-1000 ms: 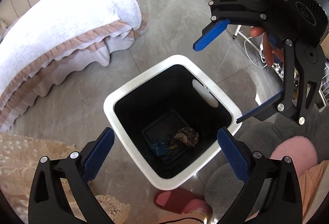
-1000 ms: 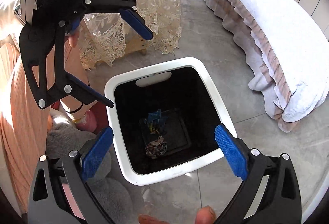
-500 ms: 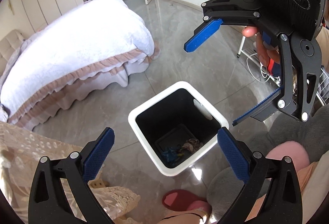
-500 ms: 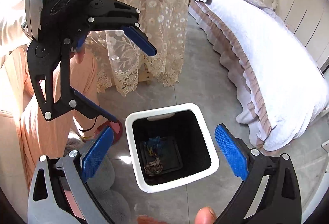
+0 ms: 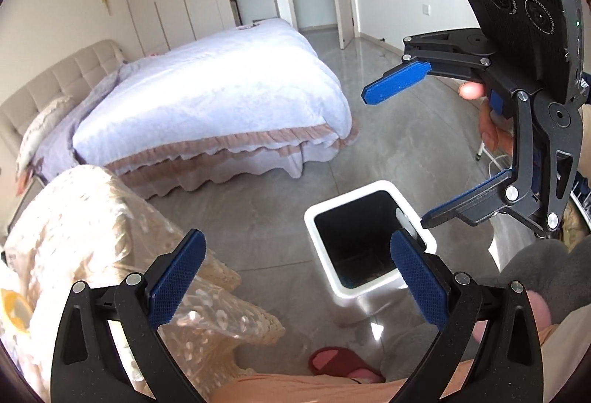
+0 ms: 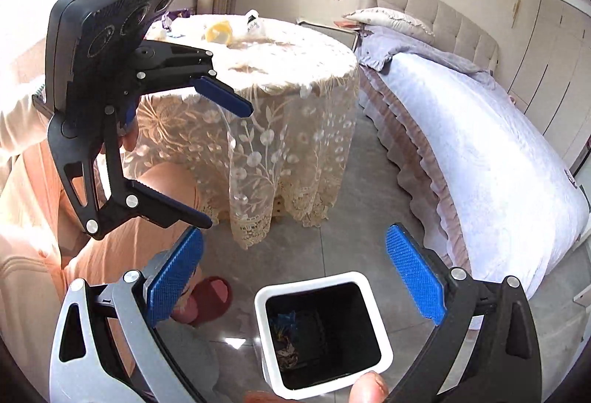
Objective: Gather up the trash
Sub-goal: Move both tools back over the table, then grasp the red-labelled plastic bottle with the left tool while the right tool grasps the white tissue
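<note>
A white square trash bin (image 5: 369, 187) with a black inside stands on the grey floor. In the right wrist view the bin (image 6: 314, 286) holds a blue wrapper (image 6: 283, 324) and crumpled paper (image 6: 286, 351) at its bottom. My left gripper (image 5: 295, 277) is open and empty, high above the bin's left side. It also shows as the left gripper (image 6: 228, 166) in front of the table. My right gripper (image 6: 293, 277) is open and empty above the bin. The right gripper (image 5: 393, 159) hangs up and to the right of the bin.
A round table under a lace cloth (image 6: 280, 70) carries a yellow item (image 6: 218, 31), a white bag (image 6: 255, 26) and small purple bits (image 6: 173, 17). A bed (image 5: 221, 96) fills the room's far side. A red slipper (image 5: 340, 358) and a grey fluffy rug (image 5: 546, 270) lie by the bin.
Both grippers have risen away from the bin and tilted up, so the bin looks smaller and lower. The table top and the room's walls have come into view. Both stay open.
</note>
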`<state>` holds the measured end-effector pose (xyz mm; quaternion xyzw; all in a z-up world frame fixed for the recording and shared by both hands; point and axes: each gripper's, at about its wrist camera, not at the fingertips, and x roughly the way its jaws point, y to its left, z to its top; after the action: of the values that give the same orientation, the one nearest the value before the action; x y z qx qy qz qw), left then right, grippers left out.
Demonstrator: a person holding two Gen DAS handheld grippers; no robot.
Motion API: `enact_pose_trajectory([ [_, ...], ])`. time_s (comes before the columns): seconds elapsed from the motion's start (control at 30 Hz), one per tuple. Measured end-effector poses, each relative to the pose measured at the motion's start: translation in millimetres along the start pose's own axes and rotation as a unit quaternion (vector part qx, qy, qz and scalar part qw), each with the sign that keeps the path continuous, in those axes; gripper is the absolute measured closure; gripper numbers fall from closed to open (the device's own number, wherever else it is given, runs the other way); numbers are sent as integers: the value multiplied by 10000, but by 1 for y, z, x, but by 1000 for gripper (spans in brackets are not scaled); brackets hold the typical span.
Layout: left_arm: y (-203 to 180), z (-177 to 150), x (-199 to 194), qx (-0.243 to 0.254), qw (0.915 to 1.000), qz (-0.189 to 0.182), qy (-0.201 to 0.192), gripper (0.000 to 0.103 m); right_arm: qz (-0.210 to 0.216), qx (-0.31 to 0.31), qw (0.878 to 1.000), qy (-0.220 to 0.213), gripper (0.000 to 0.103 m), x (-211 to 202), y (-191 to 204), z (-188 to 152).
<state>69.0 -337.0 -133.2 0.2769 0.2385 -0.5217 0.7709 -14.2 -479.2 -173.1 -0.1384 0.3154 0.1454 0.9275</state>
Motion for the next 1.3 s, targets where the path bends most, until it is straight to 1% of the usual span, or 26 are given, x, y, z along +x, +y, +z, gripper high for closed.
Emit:
enact_pose_trajectory([
  [0.07,9,-4,-15,-179,9994,284,-60,5,33,53,9998,-196,4,-2,7,10],
  [0.13,17,-9,-29,-336,9970,689,-107,5,76,103,9992,-378,4,-1,11,21],
  [0.23,33,-18,-52,-754,9892,1237,-231,5,186,269,9971,-693,4,1,18,40],
  [0.33,47,-35,-76,-1203,9770,1723,-362,5,198,386,9944,-959,4,8,31,62],
  [0.4,55,-45,-88,-1456,9684,1992,-361,5,222,411,9932,-1066,4,14,40,75],
  [0.57,74,-71,-114,-1810,9472,2636,-243,5,301,320,9921,-1178,4,32,64,106],
  [0.7,99,-97,-143,-2305,9249,3009,-288,5,269,248,9918,-1228,4,47,82,123],
  [0.83,119,-123,-165,-2759,8986,3399,-297,5,278,129,9925,-1184,4,63,100,135],
  [0.97,146,-149,-184,-3398,8690,3592,-177,5,368,33,9932,-1101,4,81,116,148],
  [1.07,161,-164,-193,-3742,8512,3678,-151,5,355,-8,9933,-1099,4,93,124,158],
  [1.17,176,-173,-199,-3928,8367,3816,-44,5,258,-6,9937,-1091,4,105,130,167],
  [1.3,193,-179,-200,-4072,8255,3907,135,5,277,141,9948,-970,4,125,128,177],
])
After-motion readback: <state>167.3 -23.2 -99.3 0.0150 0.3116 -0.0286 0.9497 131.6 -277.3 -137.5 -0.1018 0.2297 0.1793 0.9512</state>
